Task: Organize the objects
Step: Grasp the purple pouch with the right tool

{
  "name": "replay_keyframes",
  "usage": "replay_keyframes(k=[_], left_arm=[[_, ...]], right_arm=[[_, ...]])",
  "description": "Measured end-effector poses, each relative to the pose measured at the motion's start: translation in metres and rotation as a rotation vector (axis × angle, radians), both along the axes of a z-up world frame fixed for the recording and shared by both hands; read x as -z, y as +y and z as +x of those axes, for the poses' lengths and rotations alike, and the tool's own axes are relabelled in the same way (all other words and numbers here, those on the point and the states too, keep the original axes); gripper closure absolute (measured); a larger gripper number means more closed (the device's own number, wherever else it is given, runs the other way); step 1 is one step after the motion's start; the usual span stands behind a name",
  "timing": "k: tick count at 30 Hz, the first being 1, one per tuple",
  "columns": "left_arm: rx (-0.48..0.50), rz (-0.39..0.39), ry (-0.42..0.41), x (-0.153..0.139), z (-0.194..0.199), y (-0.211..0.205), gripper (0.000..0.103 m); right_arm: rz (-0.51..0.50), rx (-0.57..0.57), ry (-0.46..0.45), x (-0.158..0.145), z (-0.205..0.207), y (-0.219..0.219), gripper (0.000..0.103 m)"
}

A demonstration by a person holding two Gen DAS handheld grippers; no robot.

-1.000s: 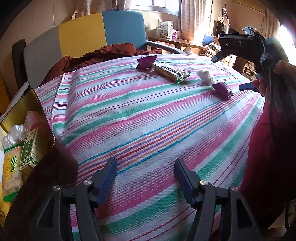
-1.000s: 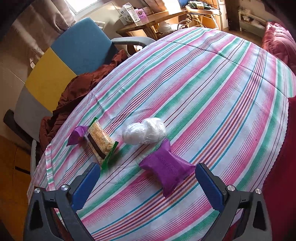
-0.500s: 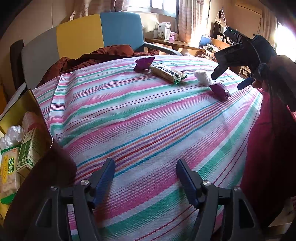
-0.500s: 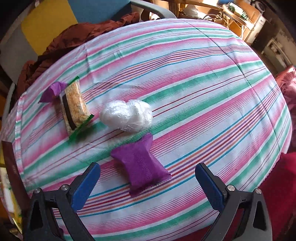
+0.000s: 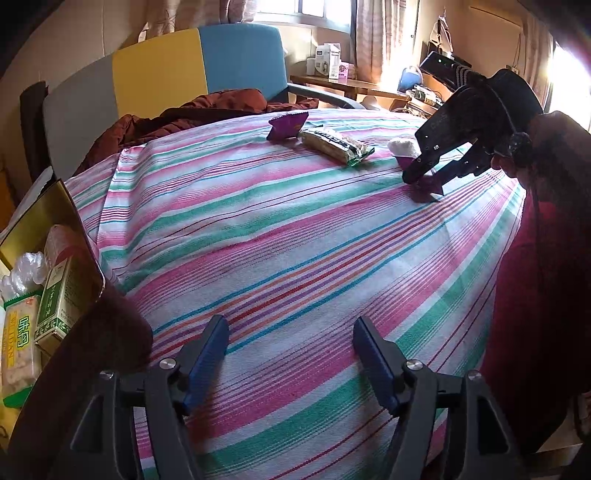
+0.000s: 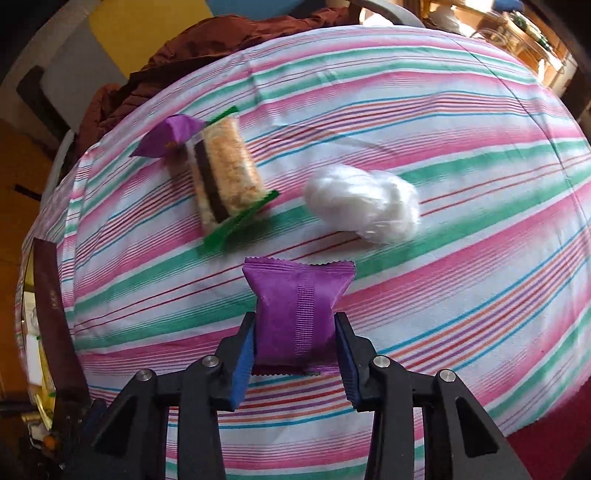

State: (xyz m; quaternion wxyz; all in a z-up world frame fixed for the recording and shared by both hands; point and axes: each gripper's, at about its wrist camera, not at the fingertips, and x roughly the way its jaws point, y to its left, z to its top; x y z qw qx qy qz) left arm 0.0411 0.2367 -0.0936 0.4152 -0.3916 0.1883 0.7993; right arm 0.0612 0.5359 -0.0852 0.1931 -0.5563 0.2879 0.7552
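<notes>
Purple snack packet (image 6: 301, 317), lower centre of the right wrist view, pinched between the right gripper (image 6: 295, 347) pads on the striped tablecloth (image 6: 461, 295). Left gripper (image 5: 291, 354), bottom of its frame, spread and empty.

Black plastic left claw (image 5: 291, 352) and right claw (image 6: 295, 349): blue finger pads (image 6: 244, 356), silver screws (image 6: 379, 361).

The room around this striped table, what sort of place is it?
Most likely a room in a home. A padded chair in grey, yellow and blue stands behind the cloth-covered table, curtains hang at a sunlit window, and a wooden desk carries small boxes.
</notes>
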Motion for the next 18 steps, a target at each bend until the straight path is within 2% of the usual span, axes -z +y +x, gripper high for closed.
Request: replay_keyframes(k=[3, 5, 11, 15, 18], left_arm=[[-0.005, -0.029, -0.030, -0.003, -0.004, 0.003, 0.034], [-0.014, -0.025, -0.058, -0.008, -0.011, 0.004, 0.050], [-0.039, 0.013, -0.072, -0.029, -0.029, 0.020, 0.051], [-0.046, 0.022, -0.119, -0.036, -0.050, 0.046, 0.051], [-0.055, 0.033, -0.124, -0.046, -0.069, 0.069, 0.051]], right_arm=[[0.031, -0.049, 0.018, -0.001, -0.004, -0.013, 0.062], [0.026, -0.048, 0.028, -0.001, 0.000, -0.013, 0.062], [0.034, 0.048, 0.075, -0.013, 0.014, 0.009, 0.062], [0.039, 0.049, 0.072, -0.017, 0.013, 0.005, 0.062], [0.036, 0.046, 0.074, -0.017, 0.006, 0.002, 0.062]])
